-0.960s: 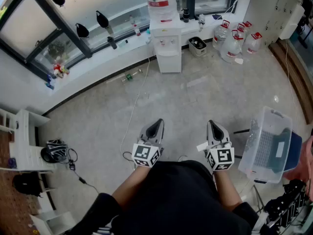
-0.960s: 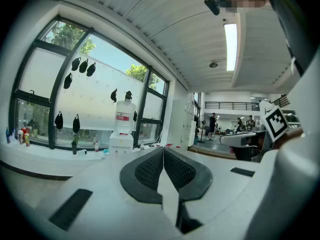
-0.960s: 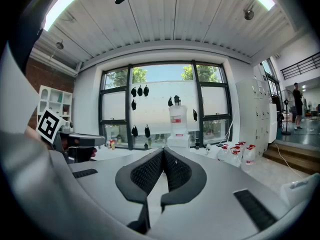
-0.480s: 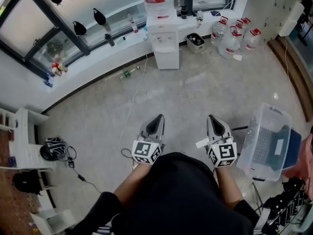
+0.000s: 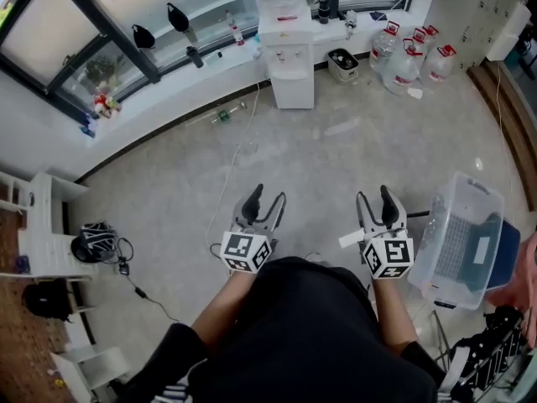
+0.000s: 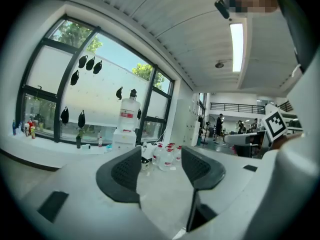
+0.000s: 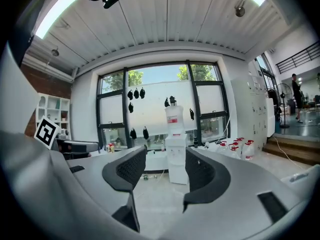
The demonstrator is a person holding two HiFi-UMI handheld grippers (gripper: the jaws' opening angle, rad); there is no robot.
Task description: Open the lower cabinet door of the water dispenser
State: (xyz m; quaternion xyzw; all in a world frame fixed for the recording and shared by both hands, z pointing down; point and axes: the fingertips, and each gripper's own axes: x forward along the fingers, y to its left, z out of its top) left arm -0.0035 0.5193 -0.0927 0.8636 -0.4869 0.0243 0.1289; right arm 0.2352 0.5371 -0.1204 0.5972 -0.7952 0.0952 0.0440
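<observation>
The white water dispenser [image 5: 289, 53] stands far ahead against the window wall with a bottle on top. Its lower cabinet door [image 5: 294, 91] is closed. My left gripper [image 5: 267, 198] and right gripper [image 5: 375, 198] are held side by side close to my body, far from the dispenser. The jaws of both are opening and nothing is between them. In the left gripper view the dispenser [image 6: 127, 129] shows small to the left of the gripper [image 6: 161, 156]. In the right gripper view the dispenser [image 7: 176, 154] and its lower door [image 7: 177, 173] sit in the gap of the gripper [image 7: 165, 156].
Several large water bottles [image 5: 411, 57] and a small dark bin [image 5: 341, 64] stand right of the dispenser. A clear plastic box [image 5: 460, 242] sits on a stand at my right. A cable [image 5: 231, 175] trails across the floor. White shelves [image 5: 38, 225] stand at the left.
Both grippers' jaws were shut and now stand apart. The hands have stayed at about the same place in front of my body.
</observation>
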